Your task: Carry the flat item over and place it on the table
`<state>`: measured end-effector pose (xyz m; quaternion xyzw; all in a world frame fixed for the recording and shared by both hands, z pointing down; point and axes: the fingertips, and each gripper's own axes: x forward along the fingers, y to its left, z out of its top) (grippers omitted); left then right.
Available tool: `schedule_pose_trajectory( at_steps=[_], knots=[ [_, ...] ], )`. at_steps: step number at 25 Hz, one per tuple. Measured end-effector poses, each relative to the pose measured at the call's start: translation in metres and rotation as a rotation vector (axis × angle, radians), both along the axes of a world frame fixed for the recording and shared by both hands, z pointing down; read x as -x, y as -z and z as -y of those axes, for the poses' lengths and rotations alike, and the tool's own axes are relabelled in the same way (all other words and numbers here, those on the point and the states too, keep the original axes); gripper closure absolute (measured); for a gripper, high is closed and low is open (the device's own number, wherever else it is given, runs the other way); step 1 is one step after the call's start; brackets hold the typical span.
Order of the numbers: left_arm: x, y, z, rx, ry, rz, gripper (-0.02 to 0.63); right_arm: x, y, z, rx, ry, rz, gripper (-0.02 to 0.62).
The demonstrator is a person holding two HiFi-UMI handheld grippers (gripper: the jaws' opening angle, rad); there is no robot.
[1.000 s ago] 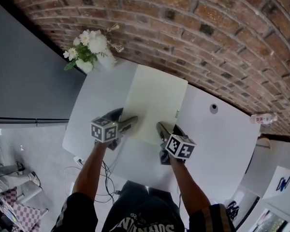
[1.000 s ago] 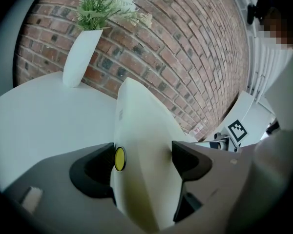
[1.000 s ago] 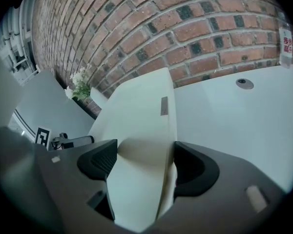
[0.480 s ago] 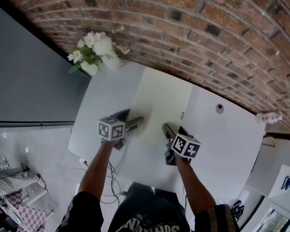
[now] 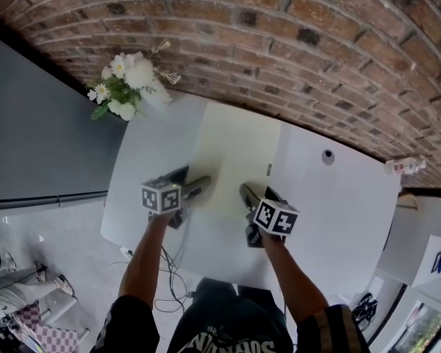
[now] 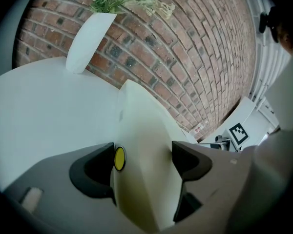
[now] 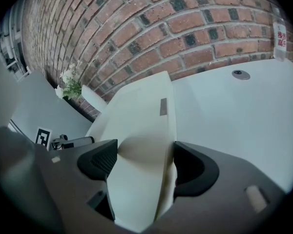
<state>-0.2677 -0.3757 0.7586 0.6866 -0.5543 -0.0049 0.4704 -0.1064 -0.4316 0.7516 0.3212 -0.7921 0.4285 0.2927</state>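
The left tongs (image 5: 200,188) and right tongs (image 5: 246,194) are each clenching the near end of the pale cream flat rectangular sheet (image 5: 239,151), which is lying lengthwise over the white bench (image 5: 334,204) and pointing toward the red brick wall (image 5: 279,35).

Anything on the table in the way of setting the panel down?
Nothing visible. The panel, held by the left gripper and right gripper, is over bare table; the vase stands beyond its far left corner, the cap off to its right.
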Motion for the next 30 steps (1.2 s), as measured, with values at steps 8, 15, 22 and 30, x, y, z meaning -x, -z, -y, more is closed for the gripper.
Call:
schedule_pose_trajectory(
  at_steps=[8, 15, 22, 30],
  knots=[
    [0.000, -0.004, 0.001, 0.013, -0.004, -0.009, 0.225, -0.001, -0.003, 0.000, -0.014, -0.016, -0.023, 0.218],
    [0.004, -0.001, 0.000, 0.015, 0.024, 0.013, 0.194, 0.000, 0.000, 0.000, -0.005, -0.014, 0.011, 0.215],
    [0.011, 0.013, -0.005, -0.022, 0.029, 0.155, 0.173, -0.006, 0.018, 0.002, -0.062, -0.018, 0.010, 0.227],
    [0.024, 0.046, -0.020, -0.070, 0.088, 0.210, 0.287, -0.019, 0.062, 0.008, -0.269, 0.025, -0.006, 0.435]
  ],
)
